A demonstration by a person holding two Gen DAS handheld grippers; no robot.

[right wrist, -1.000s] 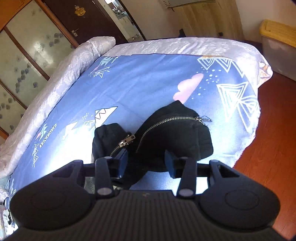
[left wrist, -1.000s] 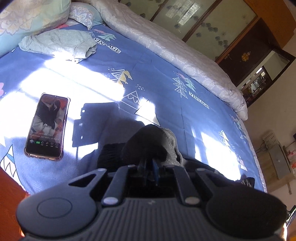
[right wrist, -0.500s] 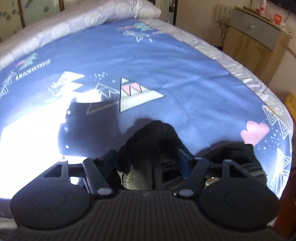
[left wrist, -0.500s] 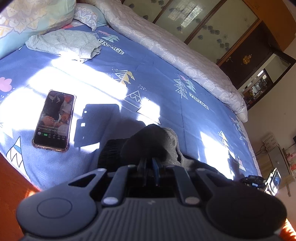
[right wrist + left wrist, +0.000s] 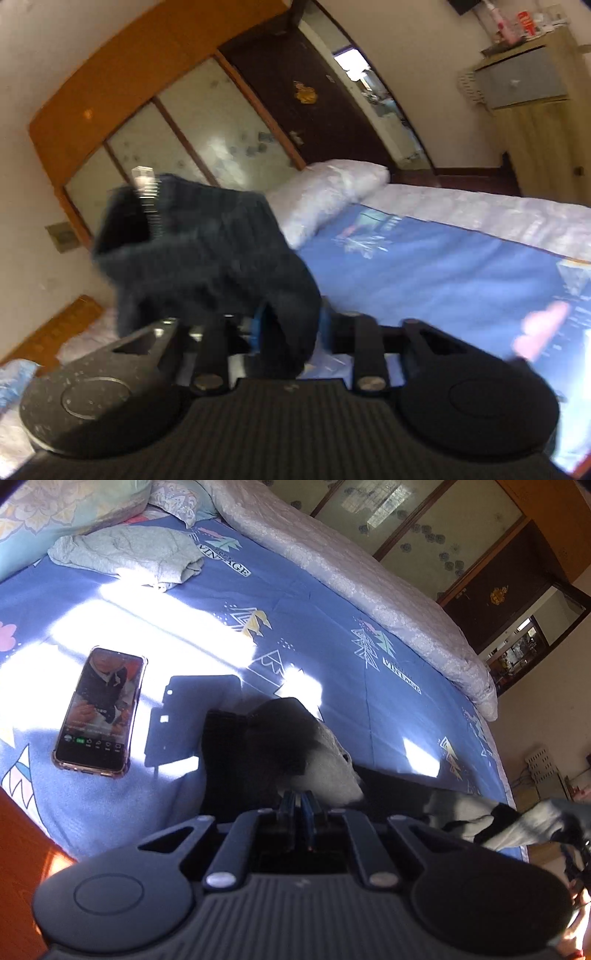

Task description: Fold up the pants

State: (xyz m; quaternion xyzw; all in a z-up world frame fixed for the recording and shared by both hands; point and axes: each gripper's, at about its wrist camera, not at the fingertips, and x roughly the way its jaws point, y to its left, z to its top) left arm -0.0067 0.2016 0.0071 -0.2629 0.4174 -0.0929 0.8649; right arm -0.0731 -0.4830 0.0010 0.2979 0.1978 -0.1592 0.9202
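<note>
Now L tool low over bed, R tool lifted, both clamped on pants.

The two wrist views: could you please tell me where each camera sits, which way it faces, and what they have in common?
Left wrist: sits on the left claw, looking down across the blue bedsheet at the phone and black pants; its fingers pinch the fabric.
Right wrist: sits on the right claw, tilted up toward the wardrobe and door; its fingers grip a lifted pants end.
Shared: pants, bedsheet, wardrobe, door.
</note>
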